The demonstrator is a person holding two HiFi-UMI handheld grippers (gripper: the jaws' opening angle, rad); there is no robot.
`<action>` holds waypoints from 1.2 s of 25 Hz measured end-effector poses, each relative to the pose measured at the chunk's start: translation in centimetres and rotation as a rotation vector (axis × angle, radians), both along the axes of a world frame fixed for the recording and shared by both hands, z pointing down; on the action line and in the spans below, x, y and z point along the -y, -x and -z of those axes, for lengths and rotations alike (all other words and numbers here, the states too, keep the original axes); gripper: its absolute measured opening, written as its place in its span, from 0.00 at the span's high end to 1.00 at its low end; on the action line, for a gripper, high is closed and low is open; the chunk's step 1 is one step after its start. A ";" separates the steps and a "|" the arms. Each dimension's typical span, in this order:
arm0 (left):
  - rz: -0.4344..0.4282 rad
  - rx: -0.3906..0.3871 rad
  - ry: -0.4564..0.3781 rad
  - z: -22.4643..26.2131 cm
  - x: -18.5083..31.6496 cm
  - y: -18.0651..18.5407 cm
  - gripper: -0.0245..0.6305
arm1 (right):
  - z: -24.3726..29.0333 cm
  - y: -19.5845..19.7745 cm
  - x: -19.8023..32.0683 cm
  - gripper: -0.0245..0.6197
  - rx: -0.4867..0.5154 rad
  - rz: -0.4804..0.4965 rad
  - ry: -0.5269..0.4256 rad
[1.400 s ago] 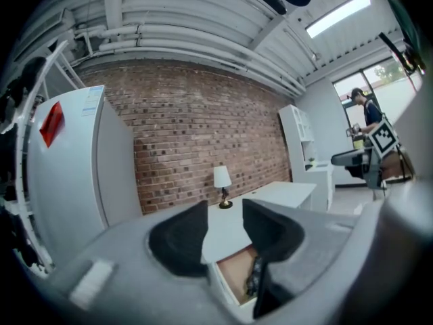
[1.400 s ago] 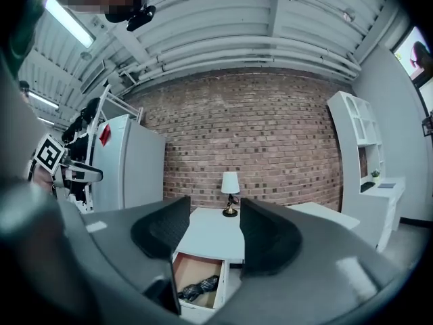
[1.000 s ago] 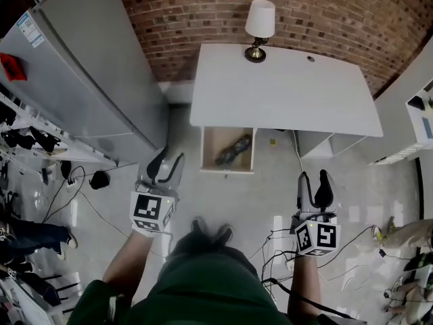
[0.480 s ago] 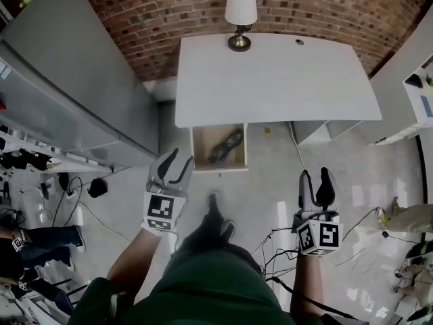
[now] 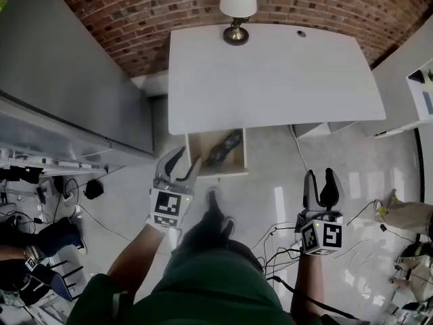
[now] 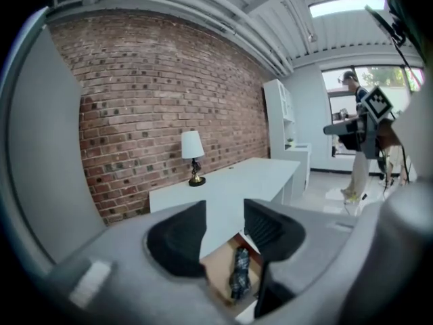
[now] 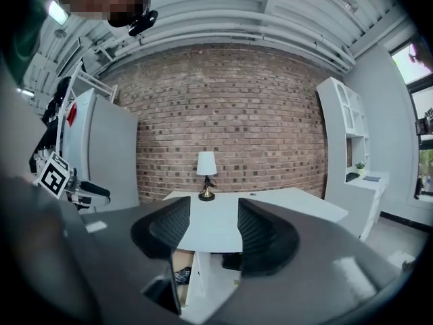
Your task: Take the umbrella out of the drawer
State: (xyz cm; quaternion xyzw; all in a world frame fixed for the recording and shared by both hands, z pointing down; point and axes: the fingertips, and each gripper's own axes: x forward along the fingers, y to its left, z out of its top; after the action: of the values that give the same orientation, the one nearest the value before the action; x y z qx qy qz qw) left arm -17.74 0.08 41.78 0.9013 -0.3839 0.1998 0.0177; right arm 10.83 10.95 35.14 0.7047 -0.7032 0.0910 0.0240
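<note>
A dark folded umbrella (image 5: 224, 147) lies in the open wooden drawer (image 5: 205, 145) that sticks out under the white desk (image 5: 270, 73). My left gripper (image 5: 189, 156) hovers over the drawer's front left corner; its jaws stand open by a narrow gap, have just been opening a little, and hold nothing. Along them the left gripper (image 6: 223, 225) view shows the umbrella (image 6: 239, 276) below in the drawer (image 6: 218, 271). My right gripper (image 5: 320, 176) hangs over the floor right of the drawer, open and empty. In its own view the right gripper (image 7: 213, 225) faces the desk (image 7: 216, 222).
A lamp (image 5: 237, 2) stands at the desk's back edge against a brick wall (image 5: 325, 5). A tall grey cabinet (image 5: 61, 80) is at the left, a white shelf unit (image 5: 423, 80) at the right. Cables (image 5: 277, 239) lie on the floor. Another person (image 6: 358, 141) stands farther off.
Both grippers have moved forward toward the desk, the left one further, down to the drawer's front corner. The desk and drawer now look closer. The left jaws stand slightly wider.
</note>
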 end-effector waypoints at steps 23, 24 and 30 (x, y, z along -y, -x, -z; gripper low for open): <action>-0.141 0.270 0.343 -27.6 5.1 -7.7 0.70 | -16.5 -4.8 6.1 0.62 0.067 -0.008 0.257; -0.132 0.278 0.357 -28.7 5.3 -8.1 0.69 | -17.1 -5.2 6.3 0.62 0.073 0.004 0.265; -0.102 0.320 0.402 -34.2 7.2 -10.2 0.66 | -21.1 -9.0 6.1 0.62 0.098 0.016 0.326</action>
State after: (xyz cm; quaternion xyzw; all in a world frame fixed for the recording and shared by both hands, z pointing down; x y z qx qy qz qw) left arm -7.59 -7.14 75.97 0.8548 -0.2883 0.4128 0.1255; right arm 19.79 4.81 56.24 0.6807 -0.6850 0.2379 0.1042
